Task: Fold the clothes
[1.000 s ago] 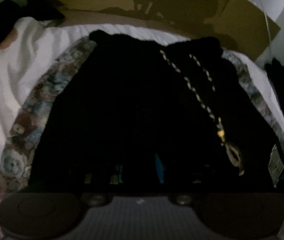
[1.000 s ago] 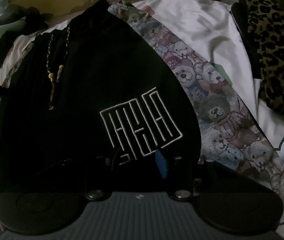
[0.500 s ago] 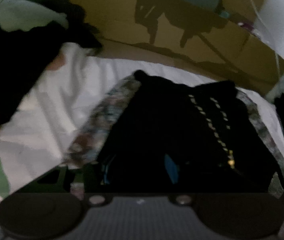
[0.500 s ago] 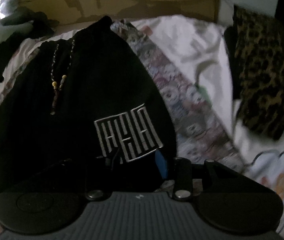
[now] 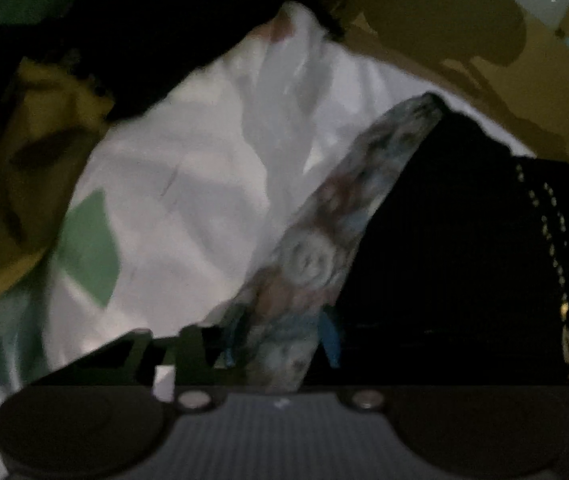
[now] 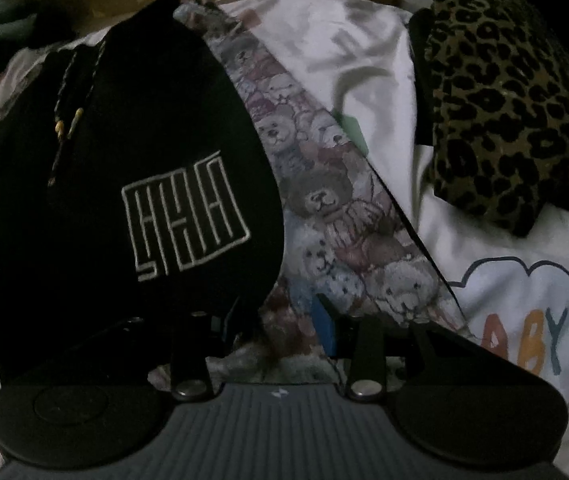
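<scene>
So my left gripper [image 5: 280,340] has its jaws partway apart, and they've just been closing in a bit. Nothing is pinched in them, just the teddy-bear blanket [image 5: 316,264] showing in the gap, though that view is dark and smeared so I can't say if the tips touch it. The black hoodie [image 5: 464,248] lies to the right of these jaws, flat on the blanket, its speckled drawstring [image 5: 552,236] running down near the right edge.

My right gripper [image 6: 280,320] is about half spread too, opened a touch more just now, and gripping nothing. The blue pad sits over the bear print, and the hoodie's edge is just left of the gap, near the left finger.

Writing: there's a white stitched maze-style logo [image 6: 184,216] on the hoodie that I honestly can't read as letters. On the white sheet [image 6: 348,52], lower right, a cloud outline holds colourful letters [image 6: 532,340]; I can make out "BY", maybe "ABY". A leopard cushion [image 6: 512,104] sits farther right.
</scene>
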`<state>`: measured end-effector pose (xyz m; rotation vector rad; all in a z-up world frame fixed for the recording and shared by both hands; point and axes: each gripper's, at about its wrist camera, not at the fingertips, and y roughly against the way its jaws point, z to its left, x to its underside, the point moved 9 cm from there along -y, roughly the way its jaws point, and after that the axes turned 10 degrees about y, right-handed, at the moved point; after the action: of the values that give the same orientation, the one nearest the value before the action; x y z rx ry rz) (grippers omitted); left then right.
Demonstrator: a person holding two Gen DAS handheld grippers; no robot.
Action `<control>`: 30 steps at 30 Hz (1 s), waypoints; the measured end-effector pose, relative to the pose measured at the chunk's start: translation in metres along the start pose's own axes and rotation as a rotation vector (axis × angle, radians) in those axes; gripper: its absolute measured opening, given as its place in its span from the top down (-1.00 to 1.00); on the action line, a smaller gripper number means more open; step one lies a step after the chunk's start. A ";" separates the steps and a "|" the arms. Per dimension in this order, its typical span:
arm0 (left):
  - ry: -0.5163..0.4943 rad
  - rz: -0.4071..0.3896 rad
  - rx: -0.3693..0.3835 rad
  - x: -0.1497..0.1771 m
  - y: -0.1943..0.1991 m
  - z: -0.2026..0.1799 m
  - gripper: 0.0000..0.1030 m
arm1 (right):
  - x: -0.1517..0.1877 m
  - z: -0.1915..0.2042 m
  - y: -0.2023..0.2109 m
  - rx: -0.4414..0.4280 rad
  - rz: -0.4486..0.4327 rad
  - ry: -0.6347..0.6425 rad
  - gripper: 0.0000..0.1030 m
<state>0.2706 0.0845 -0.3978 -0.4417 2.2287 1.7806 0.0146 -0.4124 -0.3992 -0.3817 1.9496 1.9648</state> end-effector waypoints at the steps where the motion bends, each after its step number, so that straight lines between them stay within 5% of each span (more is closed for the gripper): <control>1: -0.002 0.003 0.004 0.005 0.001 0.004 0.25 | 0.003 0.001 0.001 0.002 0.003 0.011 0.03; 8: -0.118 -0.015 -0.006 0.035 0.022 0.009 0.25 | 0.018 0.003 0.012 0.021 0.011 0.046 0.02; 20: -0.012 -0.043 -0.047 0.060 0.057 0.037 0.34 | 0.049 0.004 0.024 0.032 0.044 0.029 0.04; 30: -0.049 -0.029 0.056 0.067 0.055 -0.009 0.33 | 0.023 0.034 0.028 -0.002 -0.015 0.069 0.04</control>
<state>0.1872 0.0819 -0.3723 -0.4128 2.2214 1.6919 -0.0167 -0.3775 -0.3827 -0.4689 1.9810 1.9687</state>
